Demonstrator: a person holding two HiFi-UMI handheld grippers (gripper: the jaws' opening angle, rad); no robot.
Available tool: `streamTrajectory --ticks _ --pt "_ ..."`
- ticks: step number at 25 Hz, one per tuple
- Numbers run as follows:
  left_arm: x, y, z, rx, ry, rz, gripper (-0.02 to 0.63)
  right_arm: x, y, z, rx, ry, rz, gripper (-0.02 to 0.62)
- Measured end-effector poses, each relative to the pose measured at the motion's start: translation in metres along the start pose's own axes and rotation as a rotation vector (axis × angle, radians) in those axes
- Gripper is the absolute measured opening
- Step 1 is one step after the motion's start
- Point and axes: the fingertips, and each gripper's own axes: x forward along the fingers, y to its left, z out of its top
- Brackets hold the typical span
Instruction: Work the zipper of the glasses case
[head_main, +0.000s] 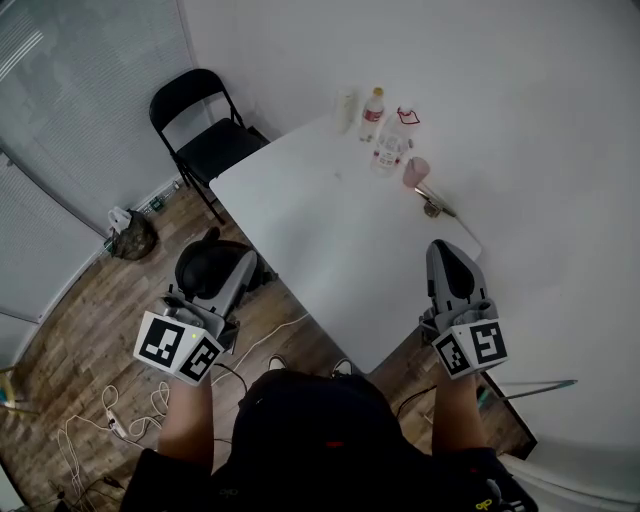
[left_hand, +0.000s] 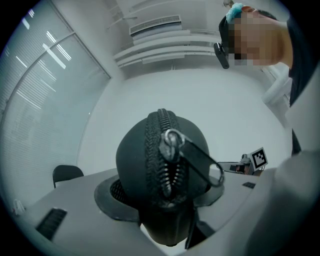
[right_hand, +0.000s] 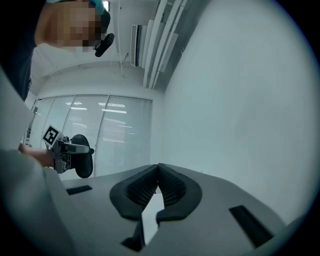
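Gripping the glasses case (left_hand: 137, 165) between them, the left tongs (left_hand: 162, 202) stand partly apart, their pads closed on the case's lower sides. The case is black and rounded. Its zipper (left_hand: 159, 150) runs up over the end that faces the left gripper view, with the metal slider (left_hand: 170, 142) near the top and the flat black pull tab (left_hand: 200, 161) hanging down to the right. In the head view the case (head_main: 205, 265) is held in the air off the left edge of the white worktop (head_main: 330, 230), above the wooden floor (head_main: 90, 330). The right tongs (right_hand: 158, 172) are closed tip to tip with nothing between them, and in the head view they (head_main: 445, 250) hover at the worktop's right corner, well apart from the case. Several bottles (head_main: 385, 140) stand at the far corner, and a black folding chair (head_main: 205, 125) stands beyond the far left edge.
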Motion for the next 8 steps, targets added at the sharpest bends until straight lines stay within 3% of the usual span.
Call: streamTrajectory --ticks 8 --pt "0.0037 -0.0051 -0.0049 -0.007 0.014 -0.022 0.268 -0.001 0.0015 -0.002 -0.007 0.009 0.005 0.02"
